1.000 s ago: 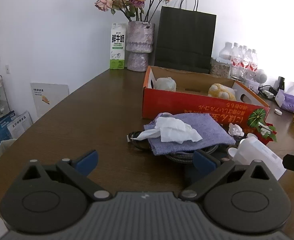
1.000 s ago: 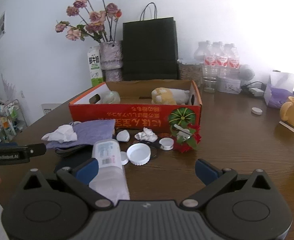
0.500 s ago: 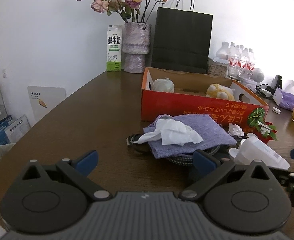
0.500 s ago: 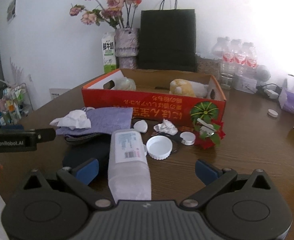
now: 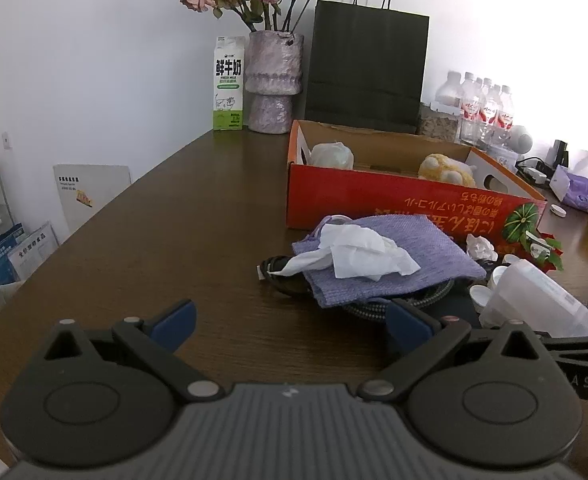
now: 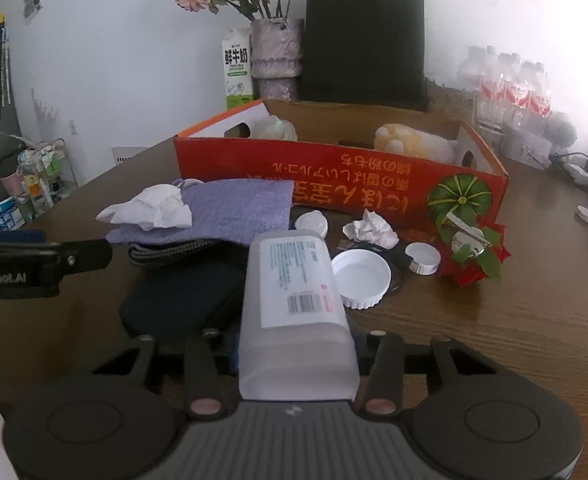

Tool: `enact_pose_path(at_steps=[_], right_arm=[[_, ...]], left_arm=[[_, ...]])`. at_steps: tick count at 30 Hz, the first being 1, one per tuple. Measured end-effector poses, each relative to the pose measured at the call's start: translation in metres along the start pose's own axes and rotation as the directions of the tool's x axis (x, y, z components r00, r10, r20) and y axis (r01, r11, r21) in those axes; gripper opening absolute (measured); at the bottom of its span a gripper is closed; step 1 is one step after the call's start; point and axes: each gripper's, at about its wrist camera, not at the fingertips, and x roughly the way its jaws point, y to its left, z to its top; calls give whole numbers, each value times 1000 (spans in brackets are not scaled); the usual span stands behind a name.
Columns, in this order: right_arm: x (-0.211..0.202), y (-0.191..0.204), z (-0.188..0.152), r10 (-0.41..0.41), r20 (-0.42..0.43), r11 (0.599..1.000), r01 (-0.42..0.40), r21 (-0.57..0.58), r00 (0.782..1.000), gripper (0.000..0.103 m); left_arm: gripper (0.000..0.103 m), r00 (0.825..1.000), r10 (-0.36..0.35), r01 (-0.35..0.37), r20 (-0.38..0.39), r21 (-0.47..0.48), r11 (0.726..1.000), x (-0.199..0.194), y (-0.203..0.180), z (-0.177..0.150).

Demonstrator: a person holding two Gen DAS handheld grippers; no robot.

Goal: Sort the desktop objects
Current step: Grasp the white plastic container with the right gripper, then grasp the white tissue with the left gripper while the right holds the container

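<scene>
A translucent white plastic bottle (image 6: pixel 294 300) with a barcode label lies on the wooden table, and my right gripper (image 6: pixel 296 364) is shut on its base end. The bottle also shows in the left wrist view (image 5: pixel 534 300). My left gripper (image 5: pixel 290 320) is open and empty, low over the table before a purple cloth (image 5: pixel 390 256) with a crumpled white tissue (image 5: pixel 358 252) on it. A red cardboard box (image 6: pixel 342 176) behind holds a plush toy (image 6: pixel 398 140) and a wrapped bundle (image 6: pixel 274 128).
White lids (image 6: pixel 360 276) (image 6: pixel 424 258) (image 6: pixel 312 222), a tissue ball (image 6: pixel 370 228), a red-green ornament (image 6: pixel 470 252), a black pouch (image 6: pixel 182 300) and a coiled cable (image 6: pixel 170 250) lie before the box. A vase (image 5: pixel 274 80), milk carton (image 5: pixel 228 84), black bag (image 5: pixel 368 68) and water bottles (image 5: pixel 482 108) stand behind.
My right gripper moved forward and left onto the bottle and closed on it. My left gripper stayed open and shifted only slightly.
</scene>
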Motion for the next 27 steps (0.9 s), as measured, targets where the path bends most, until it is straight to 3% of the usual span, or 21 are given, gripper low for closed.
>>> enact_pose_path(at_steps=[10, 14, 24, 27], right_arm=[[-14, -15, 13, -15, 97, 1000, 13, 27, 995, 42], [-15, -21, 20, -20, 119, 999, 16, 34, 993, 42], [-14, -35, 27, -25, 129, 999, 19, 48, 991, 42], [-13, -36, 27, -20, 124, 999, 14, 49, 992, 42]], left_arm=[[103, 998, -28, 26, 61, 32, 999, 4, -14, 25], [102, 998, -37, 34, 48, 72, 997, 16, -26, 37], [59, 998, -61, 64, -27, 130, 989, 43, -47, 42], [54, 997, -67, 73, -47, 129, 989, 45, -47, 41]])
